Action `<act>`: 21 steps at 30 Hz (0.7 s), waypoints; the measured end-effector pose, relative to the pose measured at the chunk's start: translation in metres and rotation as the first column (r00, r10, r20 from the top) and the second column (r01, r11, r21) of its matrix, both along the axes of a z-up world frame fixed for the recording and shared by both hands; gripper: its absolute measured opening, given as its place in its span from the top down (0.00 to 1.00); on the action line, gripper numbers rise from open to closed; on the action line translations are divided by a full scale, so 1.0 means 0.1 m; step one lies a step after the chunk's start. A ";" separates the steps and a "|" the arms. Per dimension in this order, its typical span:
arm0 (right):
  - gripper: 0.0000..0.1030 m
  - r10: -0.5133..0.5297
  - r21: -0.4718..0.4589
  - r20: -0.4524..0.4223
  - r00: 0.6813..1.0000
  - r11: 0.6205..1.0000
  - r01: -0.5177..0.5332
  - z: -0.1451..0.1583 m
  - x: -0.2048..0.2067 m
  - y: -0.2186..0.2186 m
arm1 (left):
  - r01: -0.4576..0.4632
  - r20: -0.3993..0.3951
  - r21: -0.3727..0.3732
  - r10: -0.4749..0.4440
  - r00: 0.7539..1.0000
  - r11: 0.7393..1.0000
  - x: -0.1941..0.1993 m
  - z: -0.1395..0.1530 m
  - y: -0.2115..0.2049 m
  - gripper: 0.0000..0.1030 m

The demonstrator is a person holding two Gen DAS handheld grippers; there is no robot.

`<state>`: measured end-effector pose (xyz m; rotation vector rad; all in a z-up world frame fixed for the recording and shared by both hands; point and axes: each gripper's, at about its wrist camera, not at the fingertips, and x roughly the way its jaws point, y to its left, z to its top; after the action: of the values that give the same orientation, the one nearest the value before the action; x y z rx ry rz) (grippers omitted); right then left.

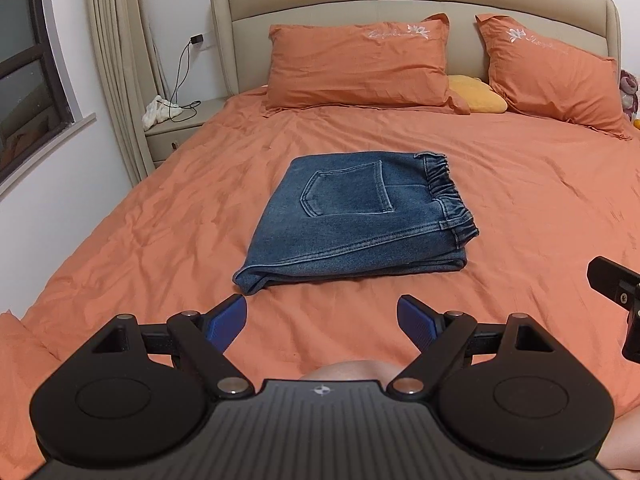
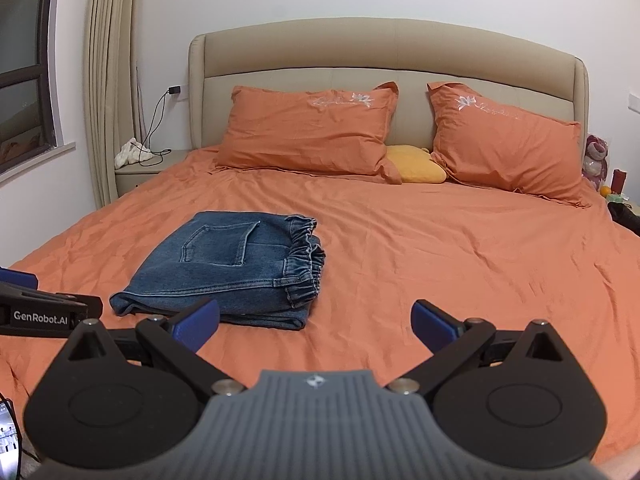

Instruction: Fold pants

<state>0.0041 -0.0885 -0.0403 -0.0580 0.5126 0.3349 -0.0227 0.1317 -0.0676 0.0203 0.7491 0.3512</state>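
Both my tools gape wide and grip nothing: left gripper (image 1: 322, 322) hangs just short of the near edge of the jeans (image 1: 356, 216), right gripper (image 2: 316, 324) off their waistband corner, neither touching cloth. One pair of jeans, folded into a flat stack, back pocket up, mid-bed on the orange sheet (image 1: 520, 208). Counted: two orange pillows (image 2: 308, 132), one yellow cushion (image 2: 416, 164) between them.

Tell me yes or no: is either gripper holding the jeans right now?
No; the folded jeans lie free on the orange bedsheet, with the left gripper and right gripper open and empty.
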 end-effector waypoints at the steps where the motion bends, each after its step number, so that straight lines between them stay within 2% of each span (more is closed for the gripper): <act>1: 0.05 -0.001 0.000 -0.002 1.000 1.000 0.001 0.00 0.00 -0.01 | 0.000 0.000 0.001 0.000 1.000 1.000 0.00 0.00 -0.01 0.04; 21: 0.05 -0.003 0.012 0.019 1.000 1.000 0.002 0.06 -0.05 -0.07 | 0.001 0.006 0.004 -0.001 1.000 1.000 -0.01 0.04 -0.02 0.04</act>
<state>-0.0013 -0.0958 -0.0340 -0.0489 0.4916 0.3347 -0.0233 0.1298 -0.0634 0.0234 0.7428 0.3519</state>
